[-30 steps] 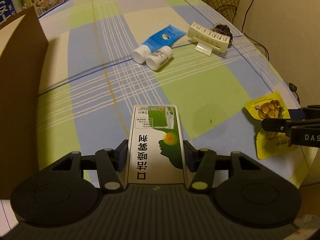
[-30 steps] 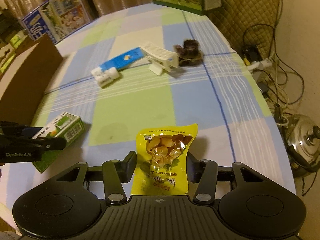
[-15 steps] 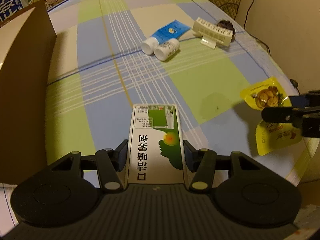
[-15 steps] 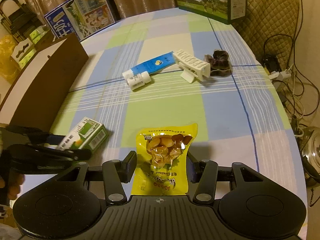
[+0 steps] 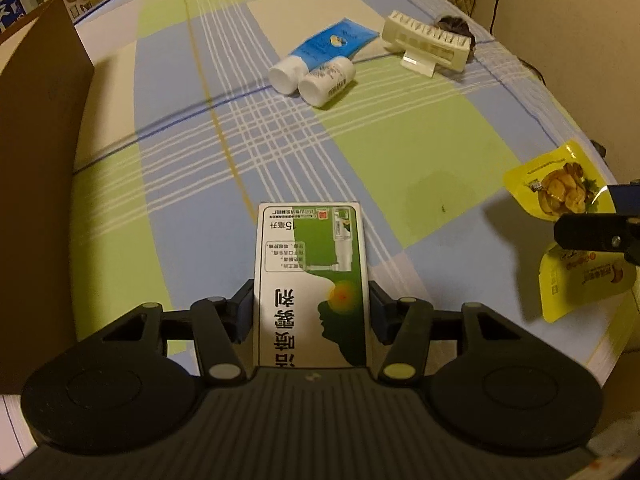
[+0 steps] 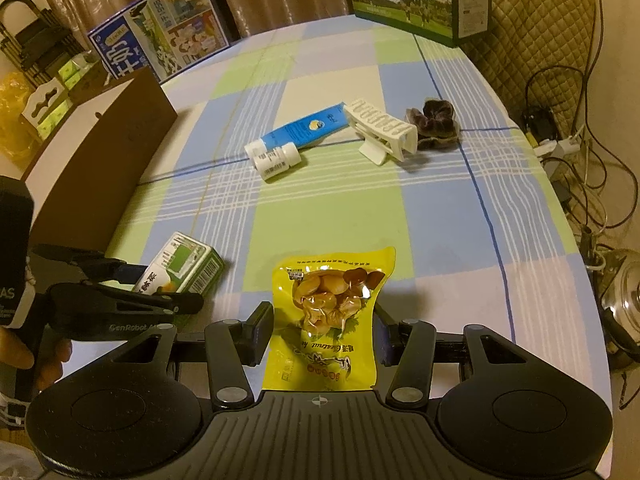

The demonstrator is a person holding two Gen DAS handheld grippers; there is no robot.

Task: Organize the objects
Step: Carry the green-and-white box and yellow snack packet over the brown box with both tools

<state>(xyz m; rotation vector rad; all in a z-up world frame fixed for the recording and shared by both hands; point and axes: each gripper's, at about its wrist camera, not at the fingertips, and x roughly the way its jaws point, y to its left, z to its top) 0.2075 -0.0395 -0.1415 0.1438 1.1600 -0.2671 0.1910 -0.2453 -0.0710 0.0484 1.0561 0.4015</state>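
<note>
Both views now take in more of the checked tablecloth. Left gripper stays clenched on the green-and-white carton; right gripper on the yellow chestnut pouch. Both near front edge, carried, likely toward the brown box.

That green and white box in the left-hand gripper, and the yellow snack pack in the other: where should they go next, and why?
Probably carry the green and white box leftward to the brown cardboard box. The left gripper is shut on it, as the right gripper is on the yellow snack pack, and that open box looks like the only container.
</note>
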